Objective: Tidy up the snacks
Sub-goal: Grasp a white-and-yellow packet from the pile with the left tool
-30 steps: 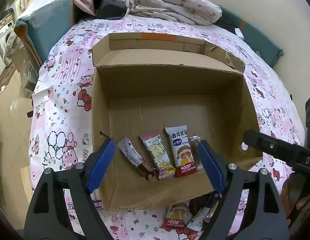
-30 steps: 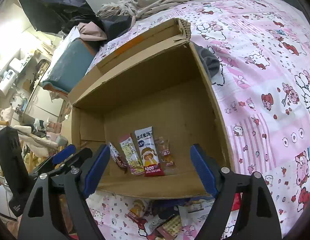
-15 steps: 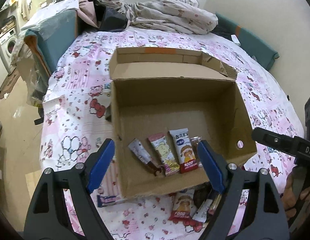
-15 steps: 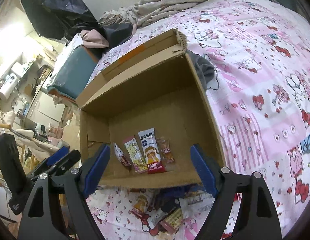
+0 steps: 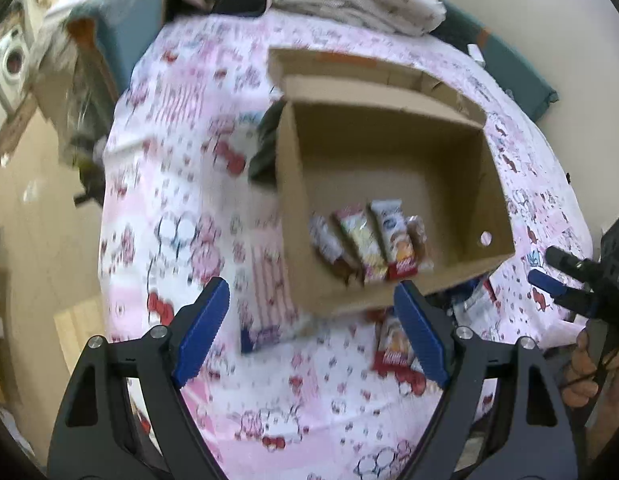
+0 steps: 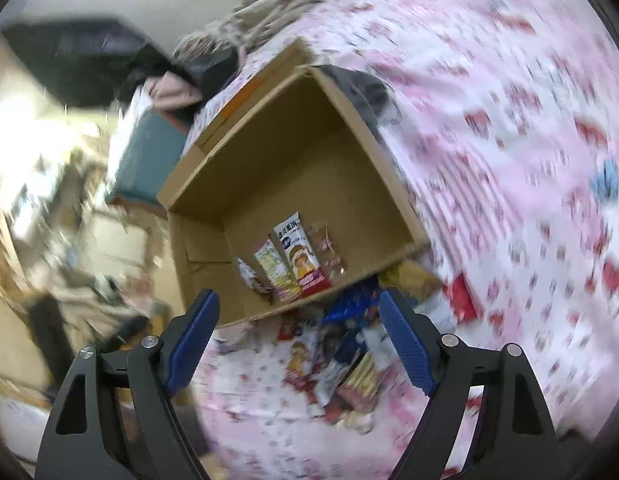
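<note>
Cardboard forms the box point(image 5: 393, 184), which is set open-topped on the pink patterned bedspread point(image 5: 181, 208) so that snacks can be dropped in from above. Four packets point(image 6: 293, 264) are seen laid side by side against the near wall of the box, lengthwise and roughly parallel, apparently so that a tidy row is built from one side and the rest of the floor is kept free. The other snacks are left in a loose pile point(image 6: 341, 360) on the bedspread just outside that near wall, overlapping one another; single wrappers there are too blurred to be told apart. The left gripper point(image 5: 309, 336) is held above the bedspread before the box, its blue pads spread wide and nothing between them; one red and white packet point(image 5: 393, 350) lies just beside its right pad. The right gripper point(image 6: 297, 340) is likewise spread and empty, and is poised over the pile, presumably so that the next packet can be picked up. Both views are smeared by motion. Sorting is judged to be partly done: a few pieces are boxed, and many more are waiting outside.
</note>
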A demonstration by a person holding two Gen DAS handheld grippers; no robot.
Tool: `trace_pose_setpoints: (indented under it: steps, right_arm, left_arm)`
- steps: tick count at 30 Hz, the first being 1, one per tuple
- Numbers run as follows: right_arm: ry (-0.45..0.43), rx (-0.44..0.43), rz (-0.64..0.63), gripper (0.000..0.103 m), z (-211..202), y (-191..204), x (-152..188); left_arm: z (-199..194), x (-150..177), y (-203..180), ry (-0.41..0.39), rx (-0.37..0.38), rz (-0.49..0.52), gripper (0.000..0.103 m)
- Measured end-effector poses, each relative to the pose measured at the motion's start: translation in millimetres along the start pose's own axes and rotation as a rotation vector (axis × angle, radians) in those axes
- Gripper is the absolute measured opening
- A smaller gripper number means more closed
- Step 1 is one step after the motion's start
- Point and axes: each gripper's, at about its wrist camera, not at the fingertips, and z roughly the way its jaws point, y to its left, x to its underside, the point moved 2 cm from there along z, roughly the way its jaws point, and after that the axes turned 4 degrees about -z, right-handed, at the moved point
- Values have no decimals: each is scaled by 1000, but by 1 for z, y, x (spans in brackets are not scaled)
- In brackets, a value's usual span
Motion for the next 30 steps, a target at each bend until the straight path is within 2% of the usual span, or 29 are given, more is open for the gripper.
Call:
trace_pose_setpoints:
  steps: [3,6,12,16,18,21,22,24,26,29,30]
  right_arm:
    - [9,-11,84,85,-3,-16,5]
    - [13,11,103,85,-5,-23,6]
    - [26,11,138,85,-3,-30,5]
    - [41,12,124,85,2,-28,4]
    - [54,19,119,85,5,-28,3]
    - [66,21,136,85,8,-32,3]
    - [69,23,139,85,8,-33,3]
    - [77,28,143,85,11,-33,3]
    - [79,31,144,85,12,-34,3]
    - [75,33,153,85,12,-36,1]
    - [74,35,157,85,12,-37,1]
  left_arm:
    - [8,9,10,50,0,-26,82]
    - [22,17,12,114,-38,9,82]
    - [73,40,-4,335,-67,184,82]
    - [100,48,-10,379,-134,328,78]
    - [111,50,-14,402,-135,383,68]
    - [125,54,-21,435,-104,450,66]
    - [130,55,-22,447,-101,464,64]
    - [141,60,-23,475,-105,478,52]
    - [146,62,-24,483,-114,472,49]
    - [143,66,-32,514,-80,472,14]
    - [143,67,-34,525,-74,464,14]
